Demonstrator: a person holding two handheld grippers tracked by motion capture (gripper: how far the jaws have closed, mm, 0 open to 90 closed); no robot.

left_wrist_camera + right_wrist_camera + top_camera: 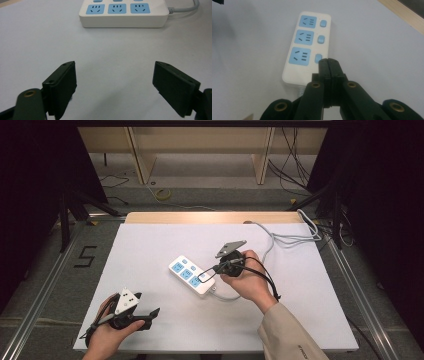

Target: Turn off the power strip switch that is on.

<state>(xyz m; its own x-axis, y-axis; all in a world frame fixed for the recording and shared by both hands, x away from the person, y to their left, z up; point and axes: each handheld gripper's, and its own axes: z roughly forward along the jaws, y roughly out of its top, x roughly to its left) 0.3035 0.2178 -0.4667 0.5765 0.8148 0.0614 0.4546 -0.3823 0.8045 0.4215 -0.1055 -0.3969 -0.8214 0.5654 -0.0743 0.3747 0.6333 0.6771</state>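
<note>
Right hand-held gripper (328, 61): clenched, the two jaws pressed flat together with nothing between them. The joined tips sit at the nearest of three blue rocker switches (318, 58) on the power strip; whether they press it or only hover at its edge cannot be told.

Right hand (248, 280): holds its hand-held gripper over the cable end of the strip, angled down toward it, as the high view shows.

Left hand-held gripper (113, 85): released, jaws standing wide apart over bare surface, grasping nothing. It points toward the long side of the strip and is well apart from it.

Left hand (112, 327): rests near the front left corner of the surface.

Power strip (192, 274): white body, three blue sockets, one switch beside each socket. It lies flat near the middle of the surface, set diagonally. All three sockets are vacant; no plug is in view.

Strip cable (280, 240): grey, runs from the near end of the strip, loops toward the far right corner and drops off the edge.

Surface (150, 250): white sheet over a wooden board.

Work done (judgement): the approach is complete; the clenched tips are placed on or at the first switch.

Work left (judgement): actuation of this switch is not confirmed, and switch positions are too small to read. The other two switches appear untouched.
</note>
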